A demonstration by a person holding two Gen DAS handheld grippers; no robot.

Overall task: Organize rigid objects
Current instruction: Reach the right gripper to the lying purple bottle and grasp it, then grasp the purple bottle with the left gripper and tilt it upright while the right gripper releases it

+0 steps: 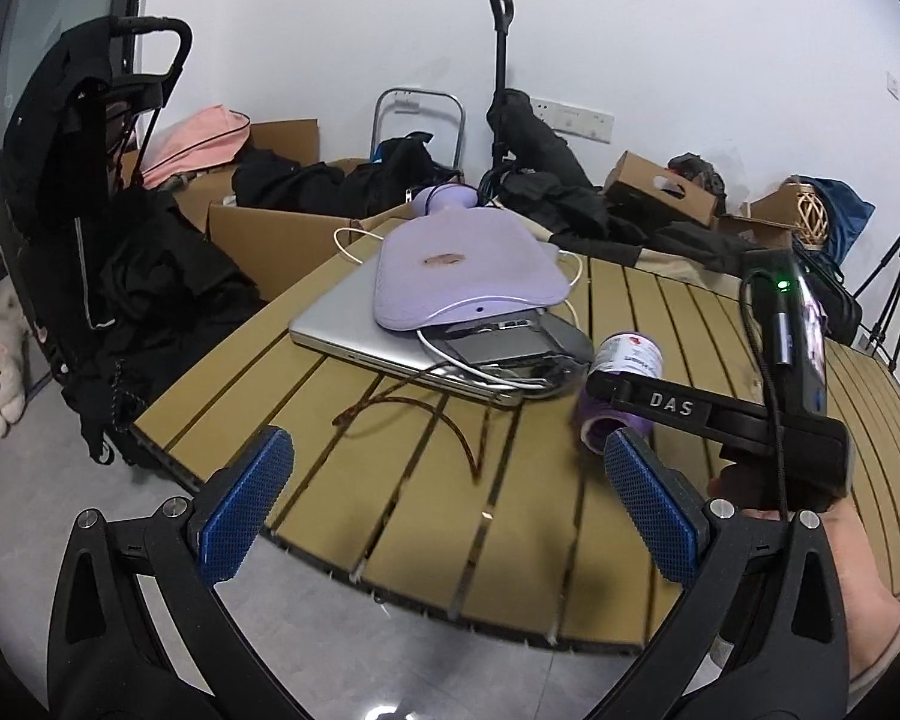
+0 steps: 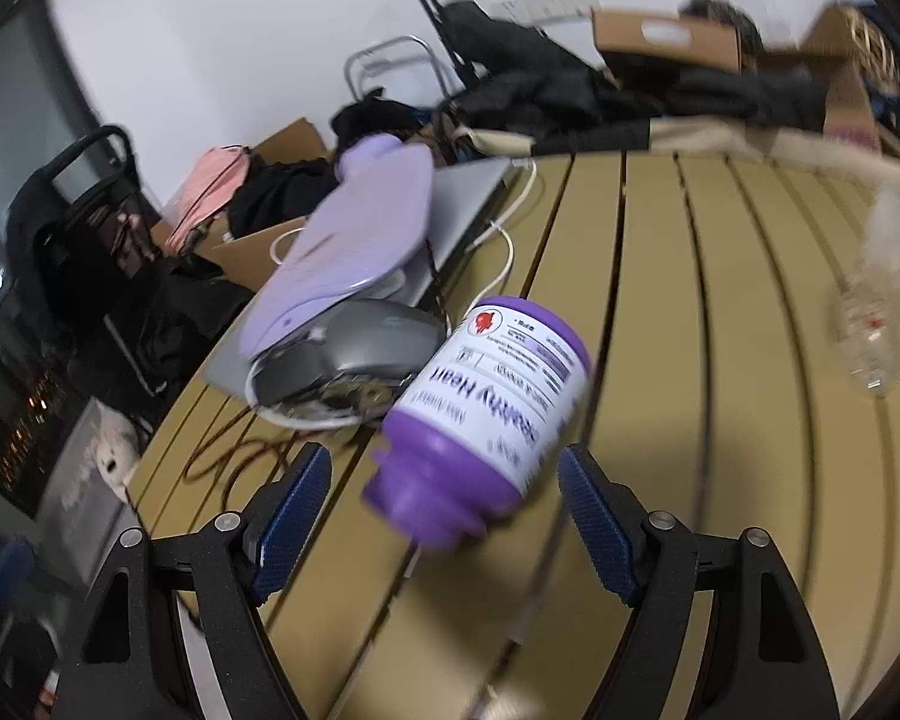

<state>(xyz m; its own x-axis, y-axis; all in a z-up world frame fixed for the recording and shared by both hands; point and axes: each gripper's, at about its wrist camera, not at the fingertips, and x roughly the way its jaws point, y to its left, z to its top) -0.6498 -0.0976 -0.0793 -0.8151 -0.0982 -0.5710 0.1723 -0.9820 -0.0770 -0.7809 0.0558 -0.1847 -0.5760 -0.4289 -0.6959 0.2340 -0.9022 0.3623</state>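
Purple supplement bottle (image 2: 486, 414) lies on its side on the slatted table (image 2: 708, 312), cap end toward the camera, between the spread blue pads of the right gripper (image 2: 444, 516); neither pad touches it, and motion blur softens its label. Just beyond its base sits a grey mouse (image 2: 360, 348) under a lilac hot-water bottle (image 2: 354, 240) on a silver laptop (image 1: 342, 324). From the left wrist view, the left gripper (image 1: 450, 498) hangs wide open over the table's near edge, with brown glasses (image 1: 414, 414) ahead of it and the bottle near its right pad.
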